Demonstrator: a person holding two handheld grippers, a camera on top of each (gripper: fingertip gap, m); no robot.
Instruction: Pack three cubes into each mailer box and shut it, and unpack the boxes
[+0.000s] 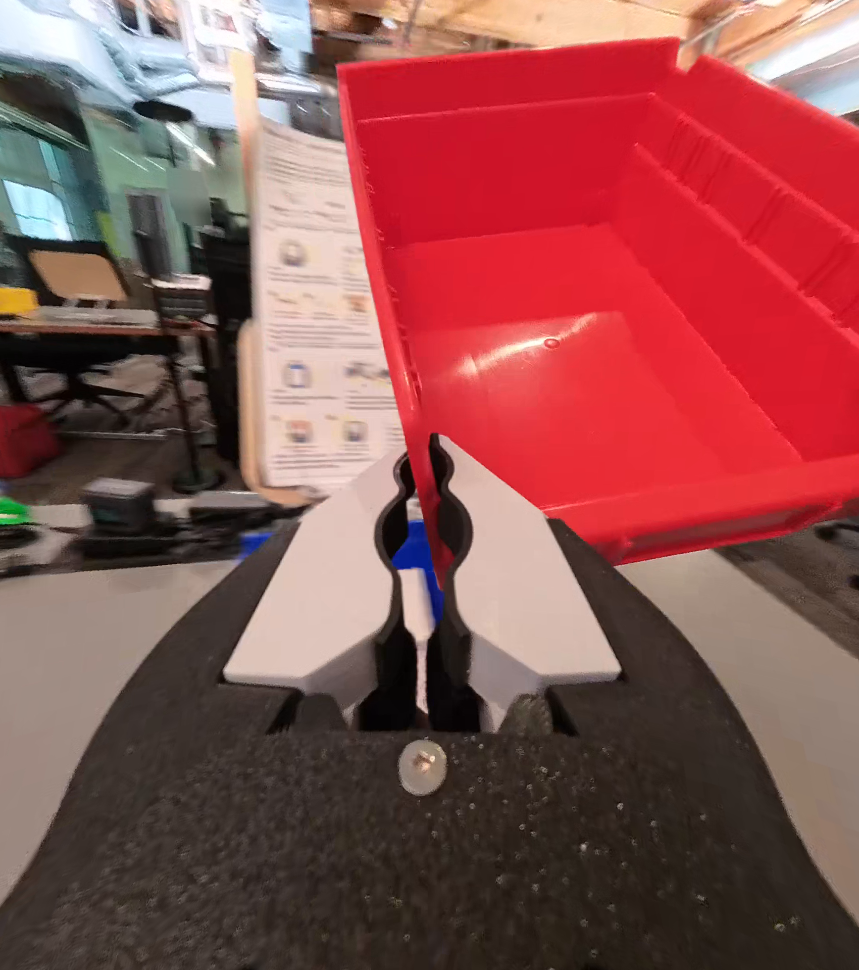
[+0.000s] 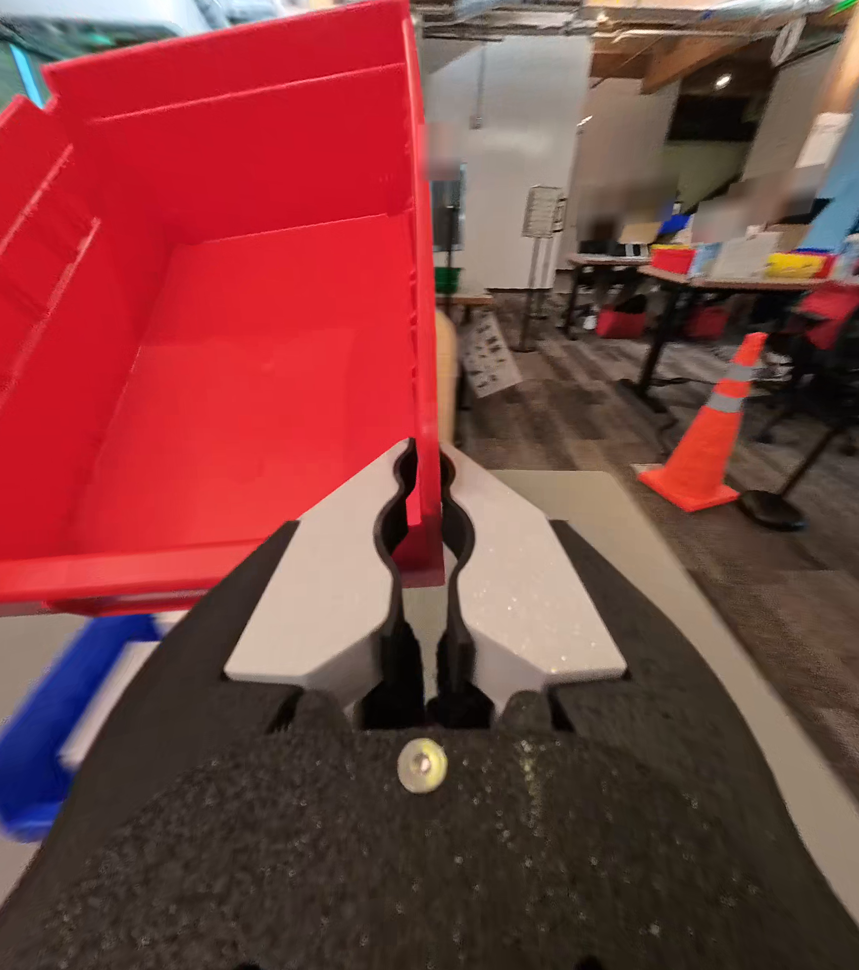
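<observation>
Left wrist view, left to right. The left half of the frame holds a blurred workshop background. At lower centre the left gripper (image 1: pixel 423 462), grey-fingered with black wavy pads, is closed narrowly on the left side wall of an empty red rectangular plastic storage bin (image 1: pixel 600 325), which fills the upper right of the frame, is raised above the grey tabletop (image 1: pixel 49 682) and is tipped with its open mouth toward the camera. A patch of a blue plastic bin (image 1: pixel 416 546) shows between the fingers, below the red one. At the right edge a grey fingertip of the other gripper touches the far wall.

Right wrist view, left to right. The red bin occupies the upper left; a corner of the blue plastic bin lies under it at lower left. At centre the right gripper (image 2: pixel 426 462) is pinched narrowly on the bin's right side wall. An orange traffic cone (image 2: pixel 715 430) stands on the floor at right.

No mailer boxes or cubes are visible in either view; their location cannot be told.

Judgement: the step in hand appears to be a two-handed carry or emptying of the bin. To do it well, both pinches should remain firm and level with each other, and both hands should move together, since uneven motion would twist the thin walls out of the pads.
</observation>
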